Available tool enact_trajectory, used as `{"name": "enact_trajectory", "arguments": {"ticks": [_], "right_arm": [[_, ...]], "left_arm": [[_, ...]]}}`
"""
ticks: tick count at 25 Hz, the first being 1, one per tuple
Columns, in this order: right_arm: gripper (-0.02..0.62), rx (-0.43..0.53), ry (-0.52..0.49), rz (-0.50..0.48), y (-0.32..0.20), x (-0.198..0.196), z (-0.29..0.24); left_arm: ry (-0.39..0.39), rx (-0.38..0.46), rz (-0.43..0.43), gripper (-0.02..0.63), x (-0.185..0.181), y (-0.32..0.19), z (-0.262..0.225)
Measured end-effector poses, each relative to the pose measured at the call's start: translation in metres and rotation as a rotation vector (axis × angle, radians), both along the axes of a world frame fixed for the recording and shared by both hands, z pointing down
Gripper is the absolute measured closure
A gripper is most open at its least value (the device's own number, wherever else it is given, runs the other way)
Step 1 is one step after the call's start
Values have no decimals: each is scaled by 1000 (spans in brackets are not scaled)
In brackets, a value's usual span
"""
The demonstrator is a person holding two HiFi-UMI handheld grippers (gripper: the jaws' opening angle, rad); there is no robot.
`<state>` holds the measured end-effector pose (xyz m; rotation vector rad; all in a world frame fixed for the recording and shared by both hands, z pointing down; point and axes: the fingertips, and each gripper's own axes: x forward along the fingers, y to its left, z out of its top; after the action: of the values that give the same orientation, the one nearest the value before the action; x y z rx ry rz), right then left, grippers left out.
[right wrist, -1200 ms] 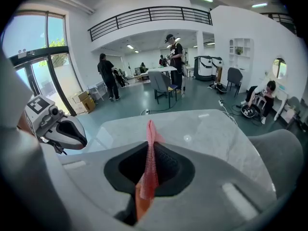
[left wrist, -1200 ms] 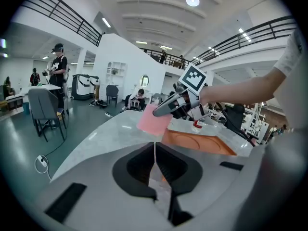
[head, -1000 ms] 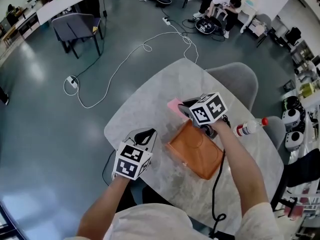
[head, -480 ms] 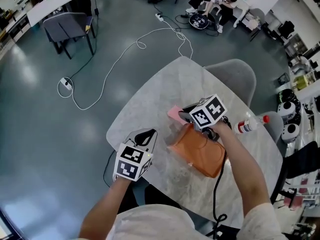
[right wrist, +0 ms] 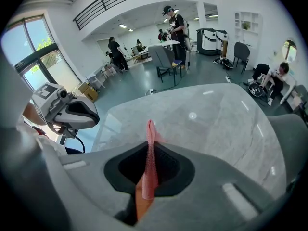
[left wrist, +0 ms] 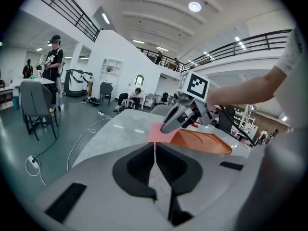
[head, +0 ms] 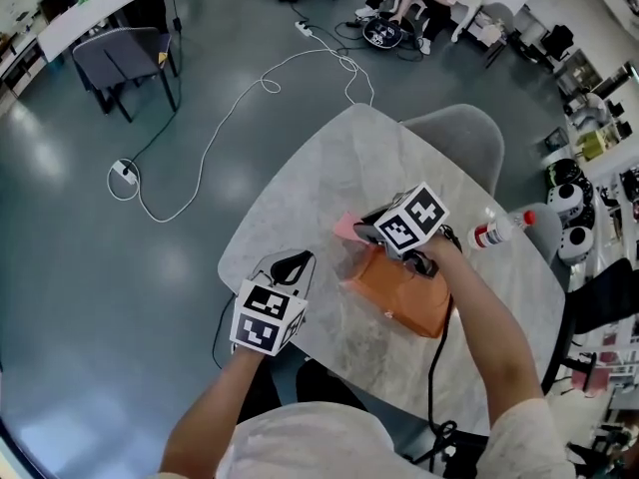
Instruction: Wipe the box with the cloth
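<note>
- The orange box [head: 401,295] lies mid-worktop [head: 329,173].
- Right tongs [right wrist: 150,146] pinch the pink cloth [head: 346,227] at the box's far end.
- Left tongs [left wrist: 155,153], closed and empty, hover left of the box.
- Best press the cloth flat and drag slowly; the left tongs could steady the box.

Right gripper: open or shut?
Shut on the cloth. In its own view the right gripper has its jaws together, with the pink cloth pinched between them.
</note>
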<state>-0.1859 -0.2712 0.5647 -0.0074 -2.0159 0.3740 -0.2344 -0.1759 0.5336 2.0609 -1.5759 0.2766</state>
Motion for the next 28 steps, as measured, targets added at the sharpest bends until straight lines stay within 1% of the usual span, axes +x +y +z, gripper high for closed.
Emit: {"name": "enact_trajectory", "arguments": {"ticks": [11, 15, 21, 28], "right_arm": [[577, -2, 10, 23, 31, -2, 2], [577, 0, 17, 40, 44, -5, 1], [577, 13, 28, 75, 56, -1, 2], [577, 15, 31, 139, 75, -5, 1]], "left_arm": [[-12, 6, 55, 591, -4, 20, -2], [-15, 9, 74, 591, -10, 30, -4], [-18, 22, 106, 589, -14, 42, -7], [-18, 25, 157, 591, -23, 63, -10]]}}
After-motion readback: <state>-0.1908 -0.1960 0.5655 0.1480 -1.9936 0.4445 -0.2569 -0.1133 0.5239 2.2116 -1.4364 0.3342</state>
